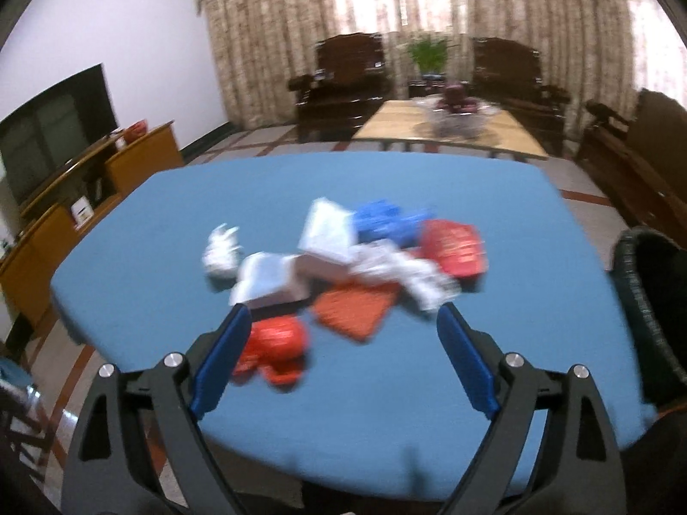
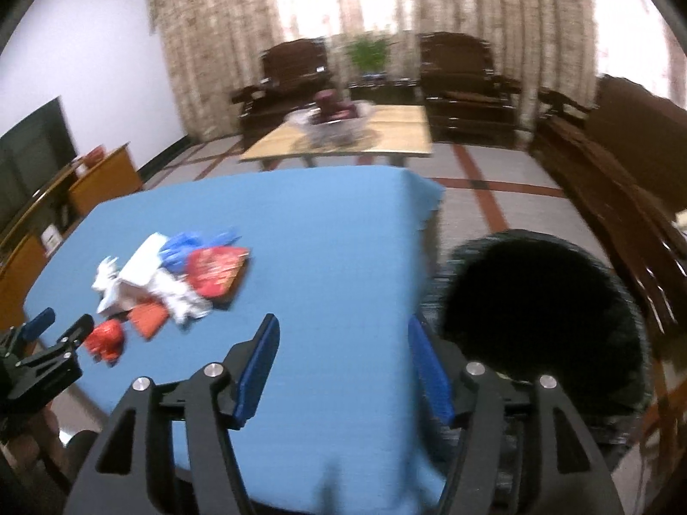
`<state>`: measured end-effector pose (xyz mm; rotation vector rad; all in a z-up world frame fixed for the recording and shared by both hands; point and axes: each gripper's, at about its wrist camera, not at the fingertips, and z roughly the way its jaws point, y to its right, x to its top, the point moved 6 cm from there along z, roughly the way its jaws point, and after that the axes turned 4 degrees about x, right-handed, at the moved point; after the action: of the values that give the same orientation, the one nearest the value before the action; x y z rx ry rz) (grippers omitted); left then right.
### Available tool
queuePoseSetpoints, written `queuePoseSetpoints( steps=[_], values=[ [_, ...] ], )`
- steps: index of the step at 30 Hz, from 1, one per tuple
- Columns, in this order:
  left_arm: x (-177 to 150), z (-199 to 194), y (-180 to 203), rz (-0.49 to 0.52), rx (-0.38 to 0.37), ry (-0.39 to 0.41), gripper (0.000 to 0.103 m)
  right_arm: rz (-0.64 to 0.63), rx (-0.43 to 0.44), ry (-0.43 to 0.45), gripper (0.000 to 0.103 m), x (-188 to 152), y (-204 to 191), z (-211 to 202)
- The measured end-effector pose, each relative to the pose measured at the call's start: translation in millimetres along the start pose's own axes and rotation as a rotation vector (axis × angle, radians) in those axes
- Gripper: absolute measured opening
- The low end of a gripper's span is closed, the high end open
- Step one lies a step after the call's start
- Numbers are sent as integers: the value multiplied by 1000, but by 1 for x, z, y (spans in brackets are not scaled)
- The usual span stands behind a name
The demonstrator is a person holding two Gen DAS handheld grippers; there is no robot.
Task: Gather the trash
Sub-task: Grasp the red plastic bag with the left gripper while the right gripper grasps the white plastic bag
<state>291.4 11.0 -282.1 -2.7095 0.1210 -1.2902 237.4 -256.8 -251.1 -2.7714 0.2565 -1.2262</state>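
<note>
A heap of trash lies on the blue table (image 1: 150,292): white boxes (image 1: 326,236), a blue wrapper (image 1: 386,221), a red packet (image 1: 453,246), an orange packet (image 1: 356,311), crumpled white paper (image 1: 221,251) and a crumpled red wrapper (image 1: 275,354). My left gripper (image 1: 343,313) hangs open just in front of the heap, nothing between its fingers; the red wrapper lies by its left finger (image 1: 221,360). My right gripper (image 2: 341,324) is open over bare blue table (image 2: 343,236), right of the heap (image 2: 171,274). The left gripper (image 2: 56,322) shows at the far left there.
A black woven bin (image 2: 541,313) stands on the floor past the table's right edge, also seen as a dark basket (image 1: 648,300). Behind are a low wooden table (image 1: 451,128), dark wooden armchairs (image 1: 343,81), a TV cabinet (image 1: 86,180) and curtains.
</note>
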Motion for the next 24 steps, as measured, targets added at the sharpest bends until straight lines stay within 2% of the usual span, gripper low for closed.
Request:
queuePoseSetpoints(
  steps=[4, 8, 14, 21, 22, 24],
  values=[
    [-10, 17, -45, -27, 15, -16, 86, -56, 39, -24, 62, -3, -49, 20],
    [-20, 34, -64, -23, -5, -35, 86, -84, 62, -44, 62, -8, -79, 37],
    [-32, 65, -67, -9, -55, -68, 86, -117, 79, -79, 62, -15, -113, 63],
    [-44, 105, -63, 2, -64, -106, 85, -142, 83, -109, 62, -20, -137, 92],
    [-45, 111, -64, 1, -70, -115, 83, -145, 82, -112, 62, -21, -141, 97],
    [-47, 120, -64, 2, -86, -131, 67, -152, 82, -119, 62, -22, -147, 106]
  ],
)
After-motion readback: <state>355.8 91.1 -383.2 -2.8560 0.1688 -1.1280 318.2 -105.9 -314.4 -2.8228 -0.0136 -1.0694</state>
